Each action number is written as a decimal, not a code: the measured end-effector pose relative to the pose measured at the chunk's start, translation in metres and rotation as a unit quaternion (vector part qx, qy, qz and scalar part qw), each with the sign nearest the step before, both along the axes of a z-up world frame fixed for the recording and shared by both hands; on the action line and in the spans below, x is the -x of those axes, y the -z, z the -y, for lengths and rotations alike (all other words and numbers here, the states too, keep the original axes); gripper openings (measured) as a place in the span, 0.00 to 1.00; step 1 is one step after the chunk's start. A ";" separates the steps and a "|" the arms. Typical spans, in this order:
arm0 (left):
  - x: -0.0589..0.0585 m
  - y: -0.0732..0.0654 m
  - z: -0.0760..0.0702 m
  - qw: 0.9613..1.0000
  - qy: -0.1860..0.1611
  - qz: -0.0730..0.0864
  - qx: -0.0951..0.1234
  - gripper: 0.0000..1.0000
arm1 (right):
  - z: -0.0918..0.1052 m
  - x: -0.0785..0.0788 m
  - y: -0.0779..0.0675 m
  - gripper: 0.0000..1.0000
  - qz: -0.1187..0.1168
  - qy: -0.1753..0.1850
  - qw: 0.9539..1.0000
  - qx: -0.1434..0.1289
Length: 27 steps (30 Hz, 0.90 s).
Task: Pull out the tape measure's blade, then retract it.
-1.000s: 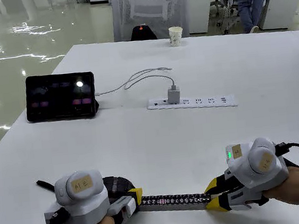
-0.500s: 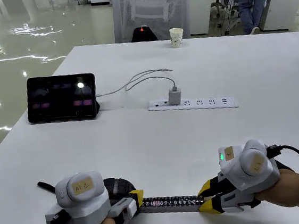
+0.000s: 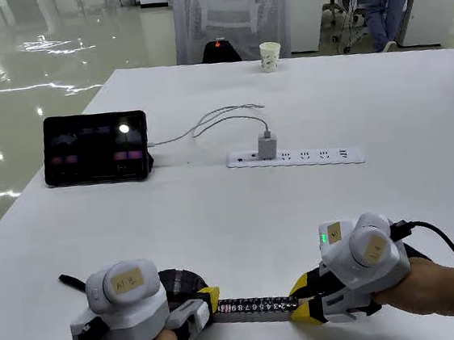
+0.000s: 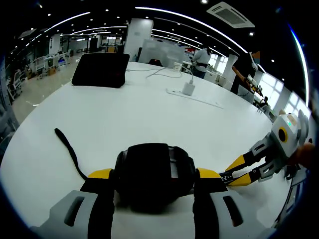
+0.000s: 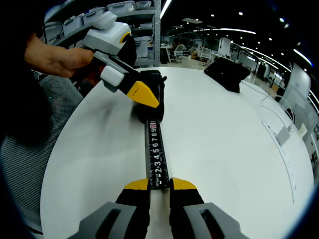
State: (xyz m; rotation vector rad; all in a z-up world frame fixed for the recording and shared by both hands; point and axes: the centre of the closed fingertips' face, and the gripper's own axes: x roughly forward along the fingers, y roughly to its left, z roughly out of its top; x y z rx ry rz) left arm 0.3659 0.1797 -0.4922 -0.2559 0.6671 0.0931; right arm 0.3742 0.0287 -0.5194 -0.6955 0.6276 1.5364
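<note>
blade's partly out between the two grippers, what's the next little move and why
Probably ease the right gripper a little closer to the case, guiding the blade in. The right gripper is shut on the blade's tip, the left gripper clamps the case, and the exposed blade has shortened over the last second, so retraction seems under way.

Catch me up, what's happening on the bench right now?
A person is working a tape measure with two handheld grippers on the white table. The left gripper is clamped around its black case, holding it on the table. The right gripper pinches the end of the blade, which lies flat between them with a short stretch out. That stretch is shorter than a second ago, so the blade seems to be going back in.
</note>
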 end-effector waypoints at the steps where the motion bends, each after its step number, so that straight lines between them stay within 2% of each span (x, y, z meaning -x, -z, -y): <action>1: 0.000 0.000 0.000 1.000 0.000 0.000 0.000 0.59 | -0.001 0.000 0.000 0.11 0.000 0.000 1.000 0.000; 27: 0.000 0.000 0.000 1.000 0.000 0.000 0.004 0.59 | -0.032 0.005 0.001 0.11 -0.004 -0.005 1.000 -0.010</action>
